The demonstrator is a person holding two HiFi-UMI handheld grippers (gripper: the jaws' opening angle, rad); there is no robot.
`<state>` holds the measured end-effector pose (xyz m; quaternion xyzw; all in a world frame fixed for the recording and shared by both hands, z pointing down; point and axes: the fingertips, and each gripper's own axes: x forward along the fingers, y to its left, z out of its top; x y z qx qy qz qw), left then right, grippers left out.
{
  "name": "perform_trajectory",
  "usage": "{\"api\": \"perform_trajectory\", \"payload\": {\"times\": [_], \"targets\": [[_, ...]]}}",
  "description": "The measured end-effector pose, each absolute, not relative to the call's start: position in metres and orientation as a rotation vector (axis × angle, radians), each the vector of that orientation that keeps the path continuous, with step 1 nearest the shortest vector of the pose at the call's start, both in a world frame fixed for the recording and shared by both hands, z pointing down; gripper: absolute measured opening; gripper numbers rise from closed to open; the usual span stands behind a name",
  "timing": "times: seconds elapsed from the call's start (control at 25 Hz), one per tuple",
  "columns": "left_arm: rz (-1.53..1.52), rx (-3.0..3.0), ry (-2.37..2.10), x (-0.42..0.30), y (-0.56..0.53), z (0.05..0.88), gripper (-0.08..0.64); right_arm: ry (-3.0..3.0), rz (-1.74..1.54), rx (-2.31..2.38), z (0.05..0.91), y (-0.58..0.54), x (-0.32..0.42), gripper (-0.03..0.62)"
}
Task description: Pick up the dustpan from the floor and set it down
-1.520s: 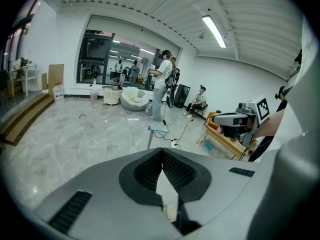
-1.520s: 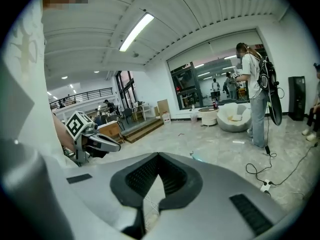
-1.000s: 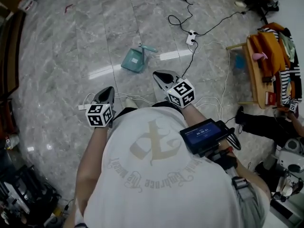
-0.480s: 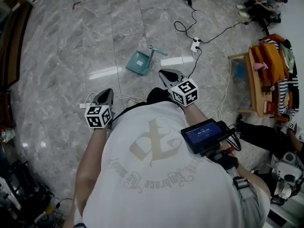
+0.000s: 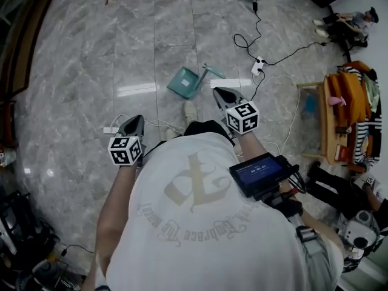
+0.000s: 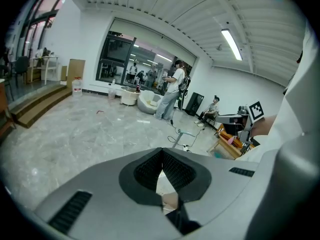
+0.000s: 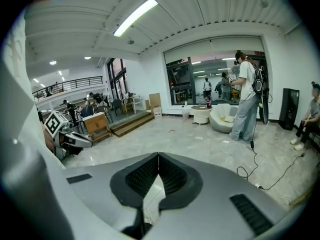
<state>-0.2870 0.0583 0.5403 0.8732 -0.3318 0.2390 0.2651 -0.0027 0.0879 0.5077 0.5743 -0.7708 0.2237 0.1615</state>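
The left gripper [image 5: 134,125] and right gripper [image 5: 222,95] both have jaws pressed together on nothing, while the teal dustpan [image 5: 185,82] lies on the marble floor [image 5: 79,59] just beyond the right one, so pickup and set-down both seem undone.

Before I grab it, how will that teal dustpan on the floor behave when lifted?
The teal dustpan looks like thin plastic, so probably stiff and light. Gripped by its long handle, it may tilt. On the glossy stone floor it would likely slide.
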Motion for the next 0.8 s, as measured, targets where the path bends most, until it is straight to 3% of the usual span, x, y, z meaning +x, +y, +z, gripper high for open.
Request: {"api": "perform_trajectory", "payload": {"times": [0.8], "targets": [[0.661,2.332,-0.888,-0.221,-0.050,0.555,0.012,-2.072,0.671,1.368,0.586,0.002,0.043,0.018]]}}
